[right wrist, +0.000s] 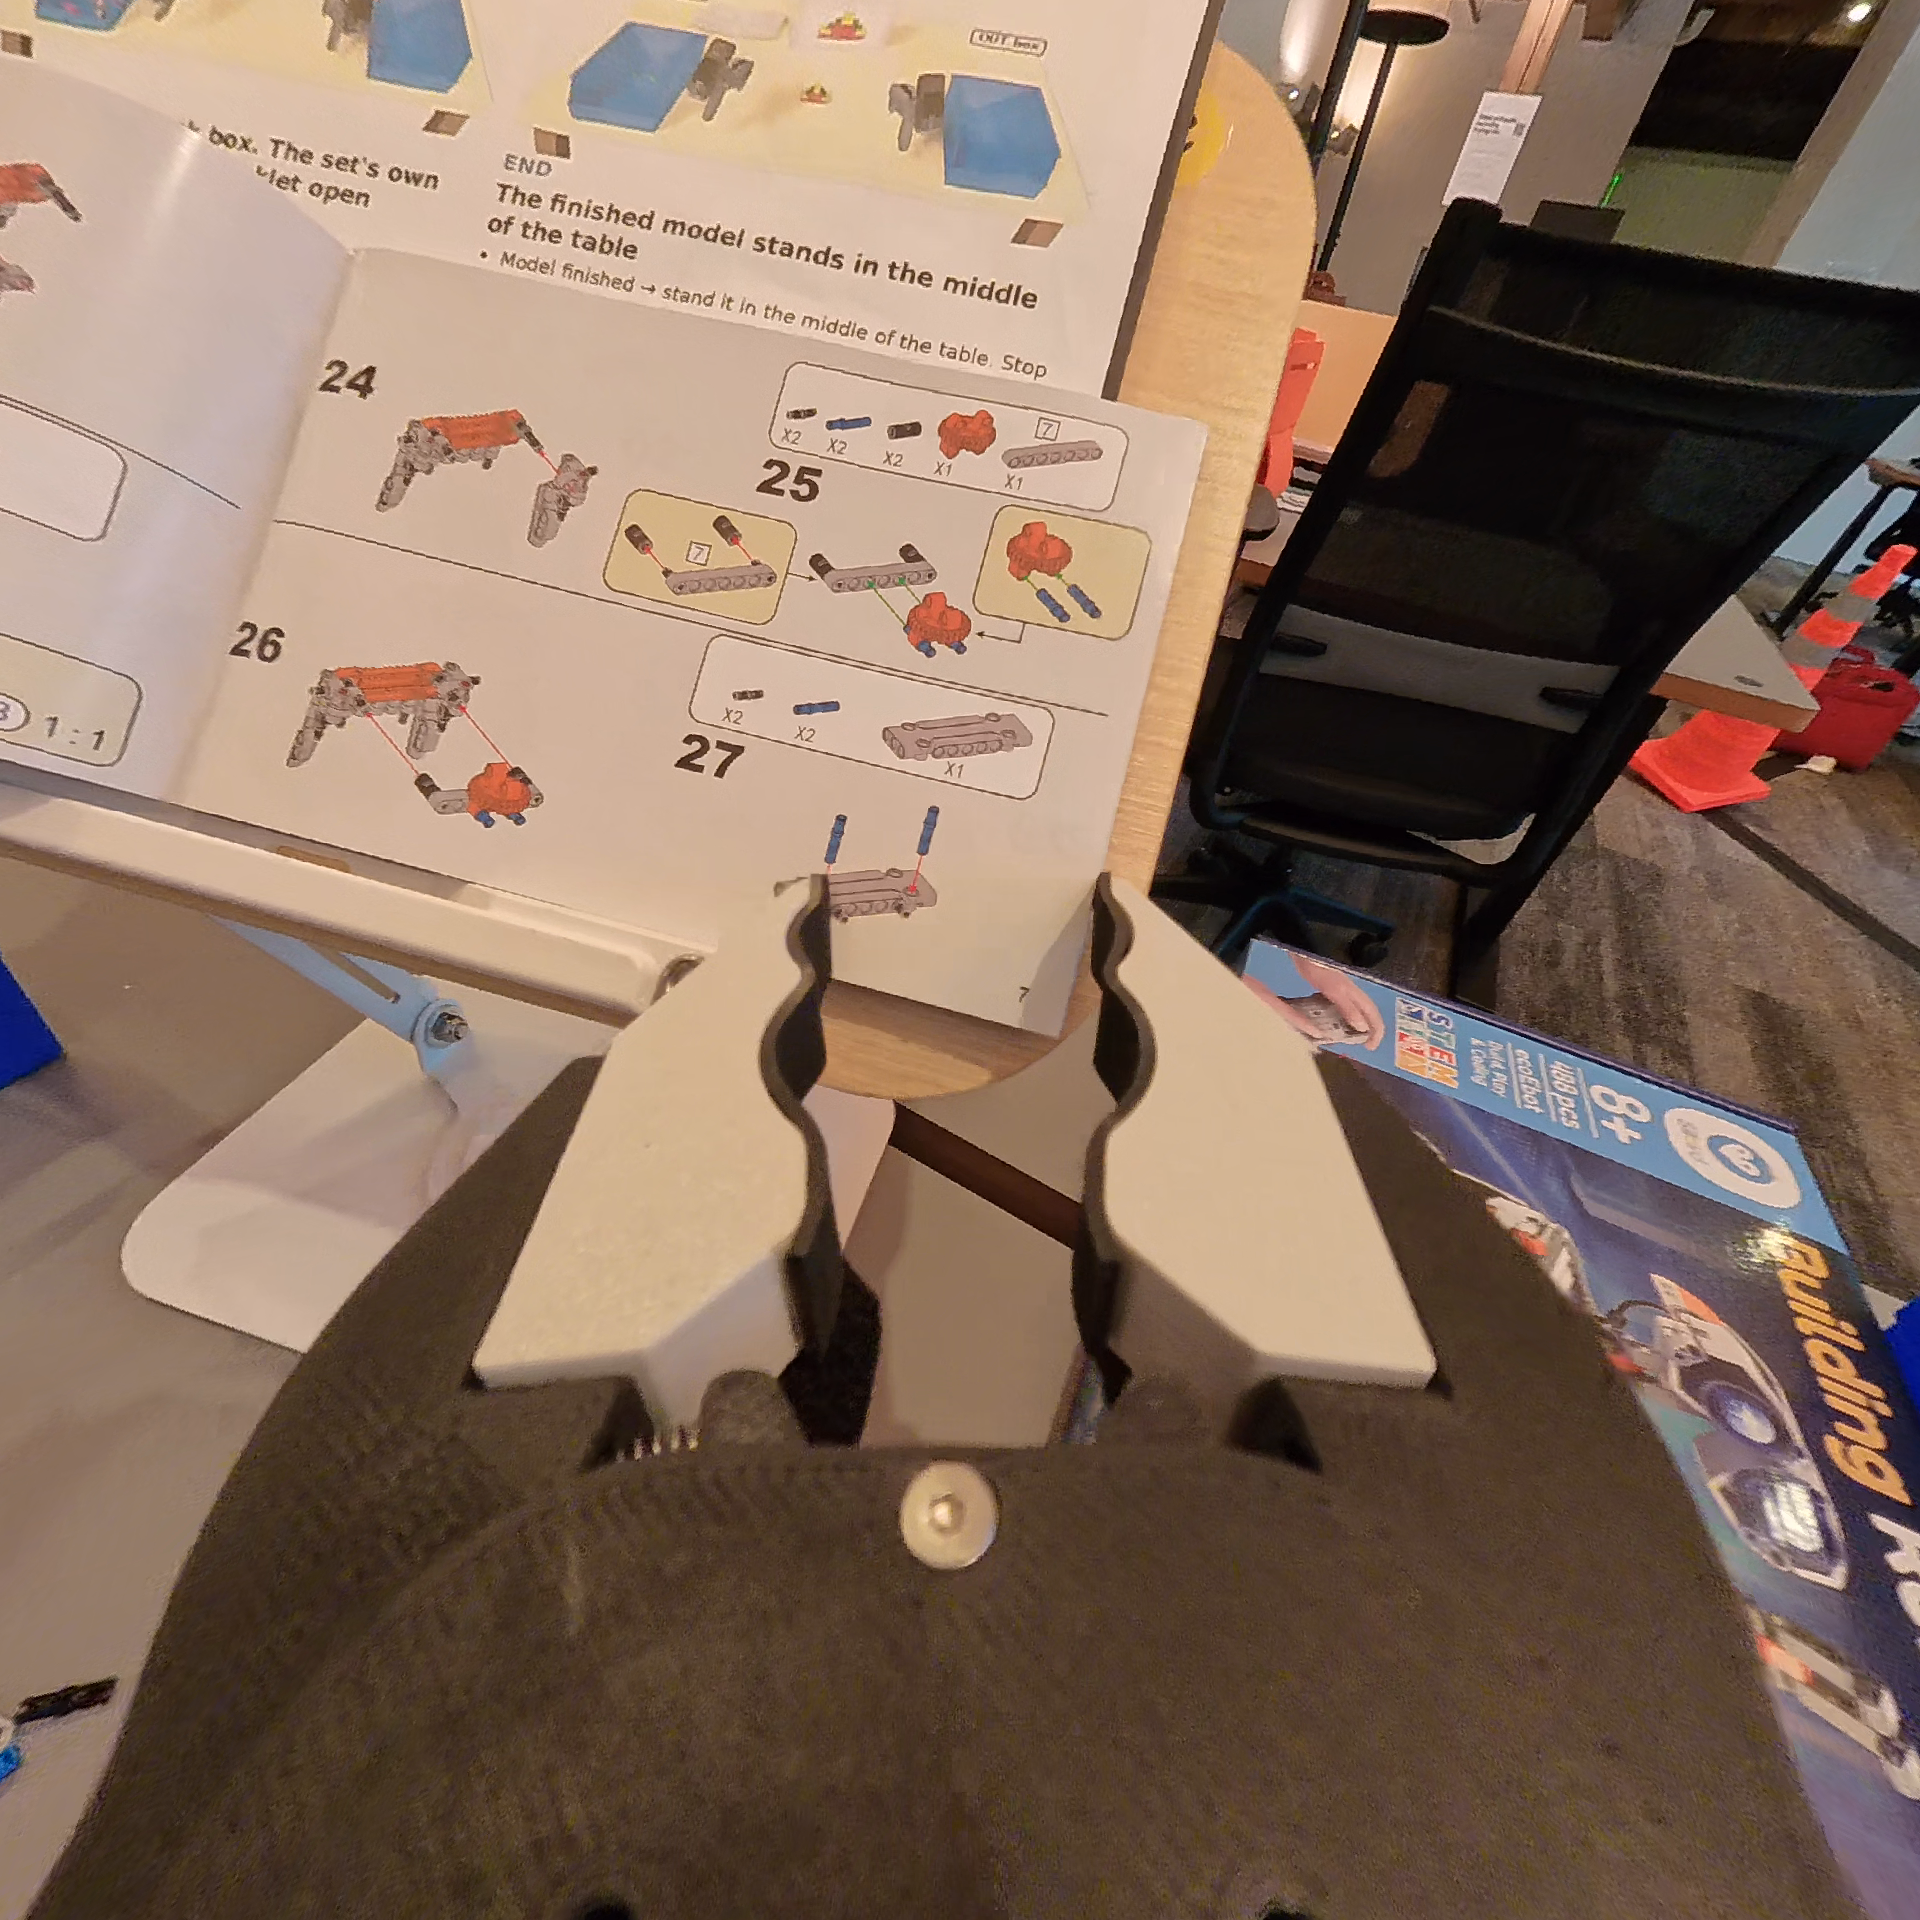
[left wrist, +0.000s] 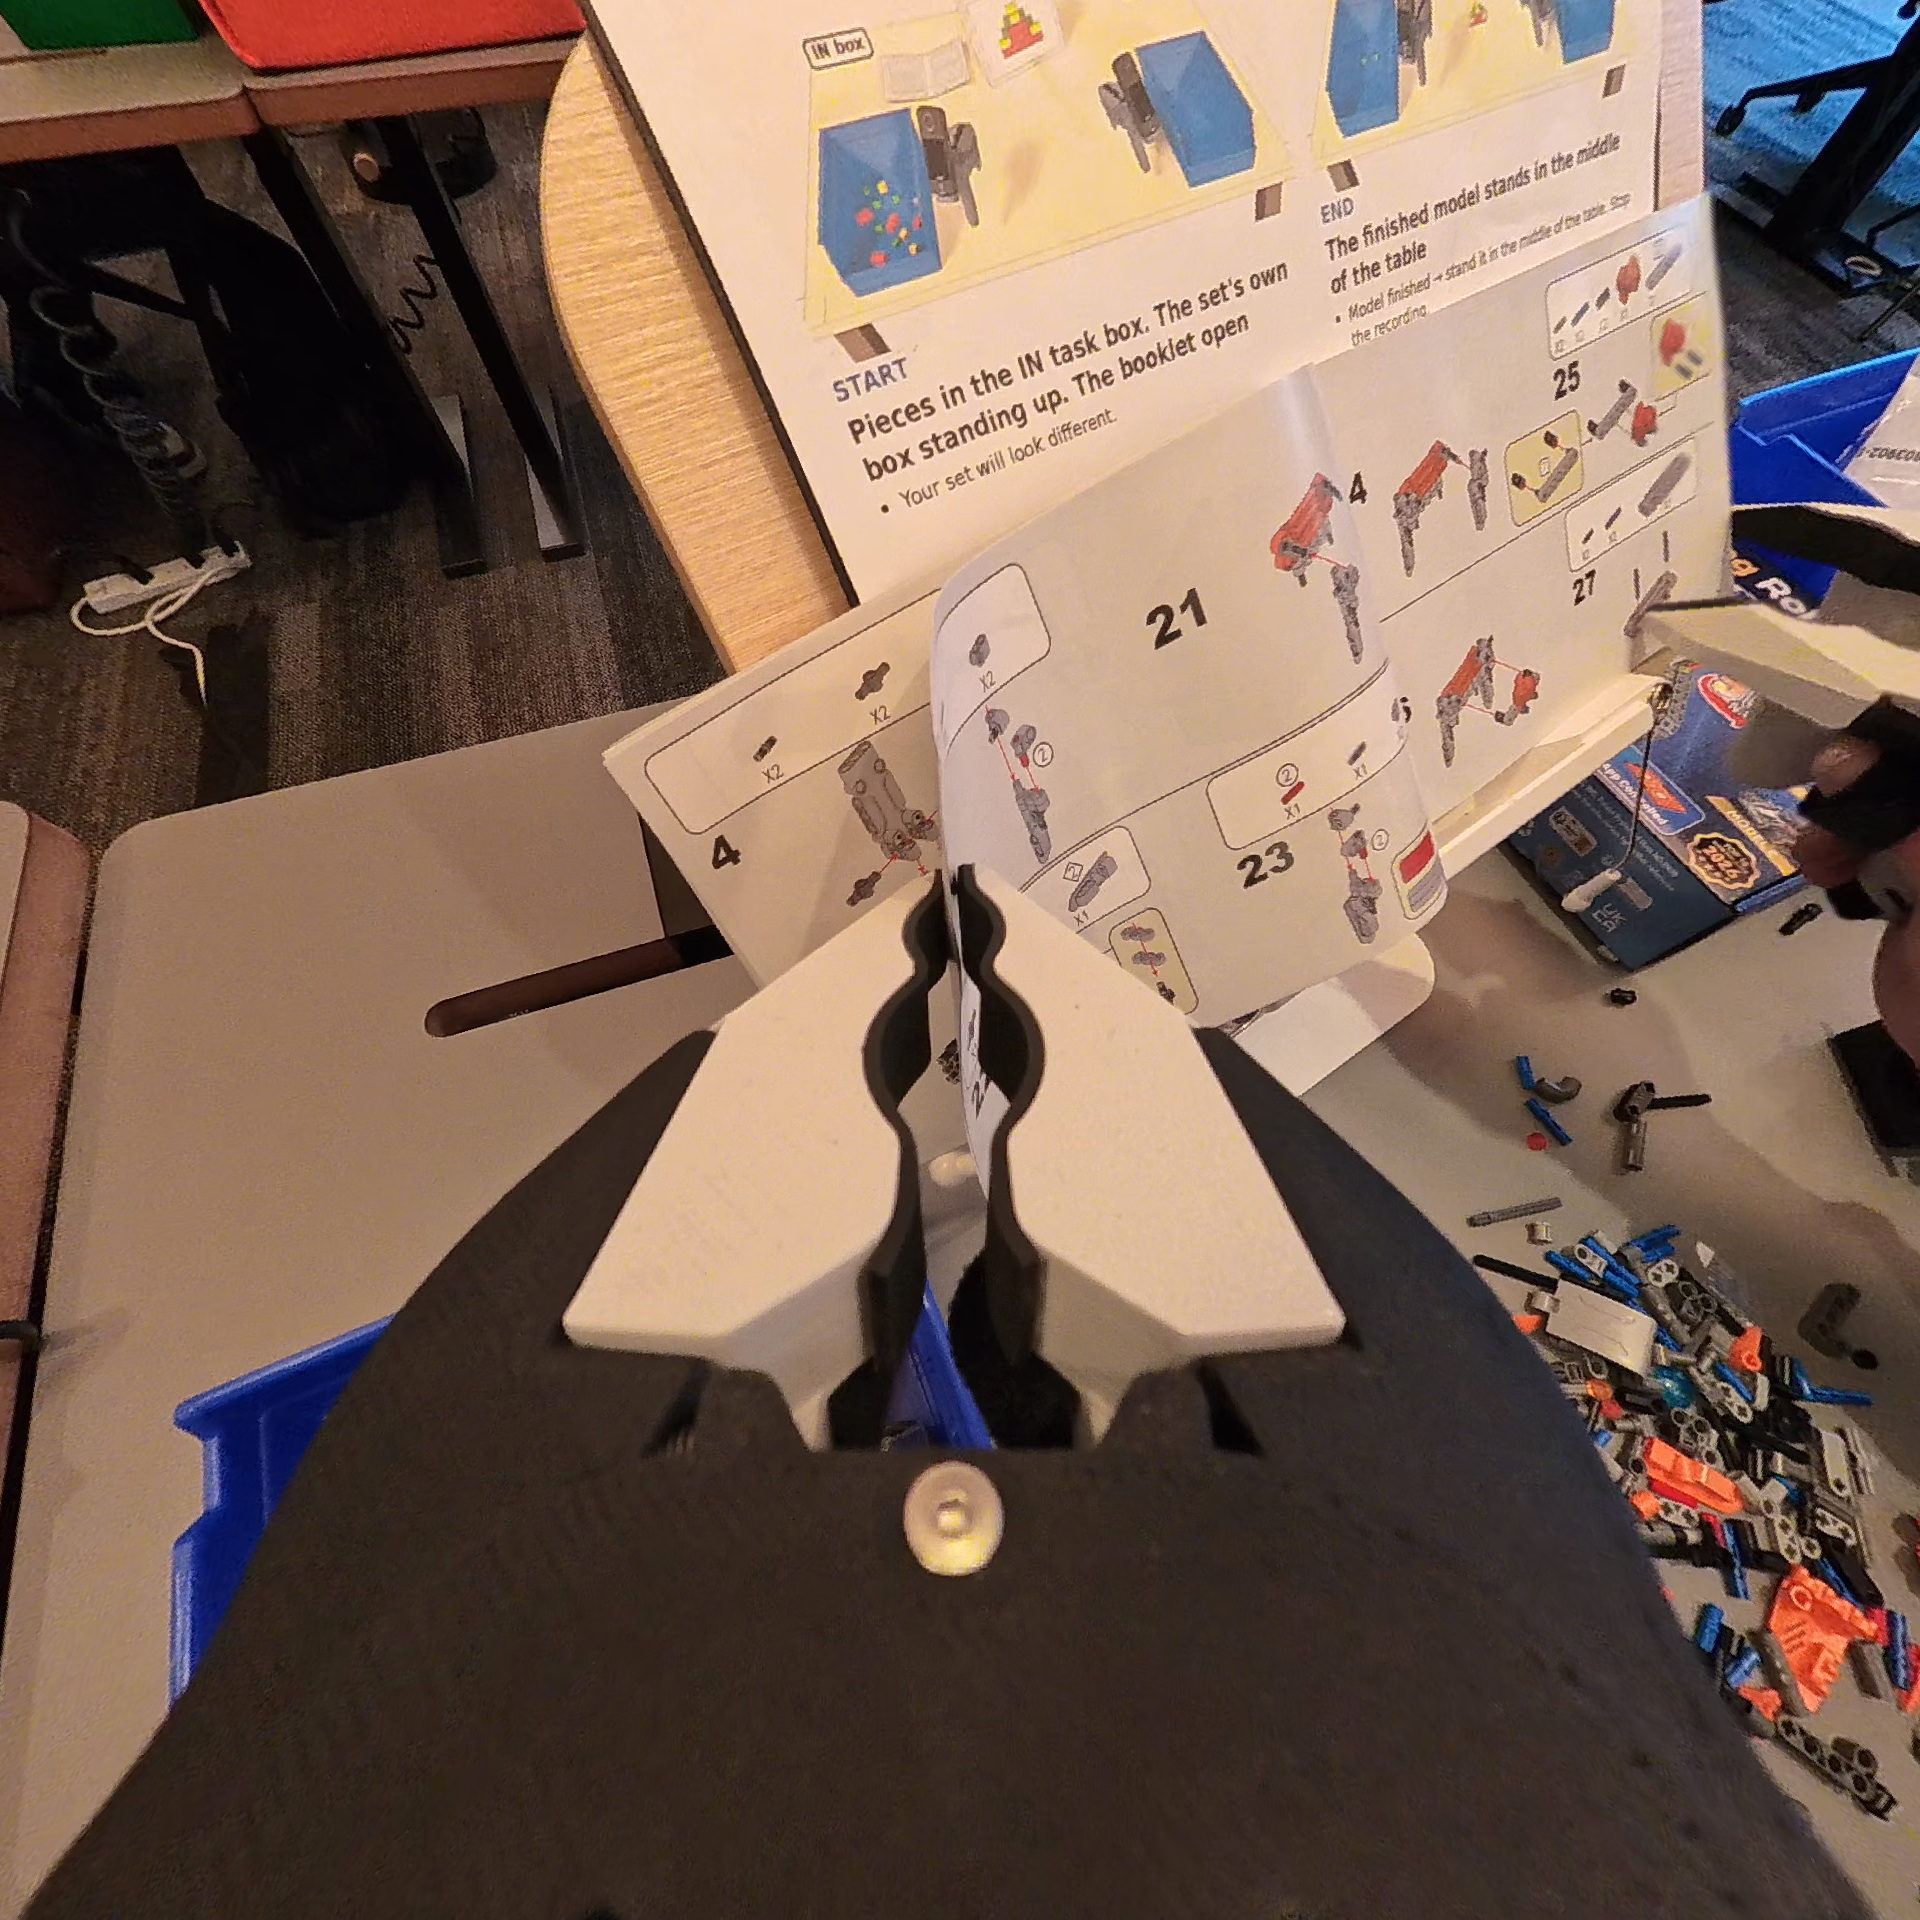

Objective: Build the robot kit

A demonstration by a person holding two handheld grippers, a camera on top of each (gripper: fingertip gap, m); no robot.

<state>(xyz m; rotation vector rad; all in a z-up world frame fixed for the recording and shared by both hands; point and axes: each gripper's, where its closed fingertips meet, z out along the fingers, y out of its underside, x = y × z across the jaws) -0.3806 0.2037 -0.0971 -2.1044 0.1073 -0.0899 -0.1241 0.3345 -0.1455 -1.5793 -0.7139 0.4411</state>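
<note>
A building-set booklet stands open on a white stand. My left gripper is shut on the lower edge of one booklet page, which curls up and over from the fingers. In the right wrist view the booklet's right-hand page faces me. My right gripper is open and empty, its fingertips at that page's bottom right corner. One grey finger of the right gripper shows at the right edge of the left wrist view, by the same page.
A printed instruction board leans behind the booklet. Several loose building pieces lie on the table at the right. A blue bin sits under my left gripper. The set's blue box lies at right, with a black chair beyond the table. Some 30 cm of space lies between my two pairs of fingers.
</note>
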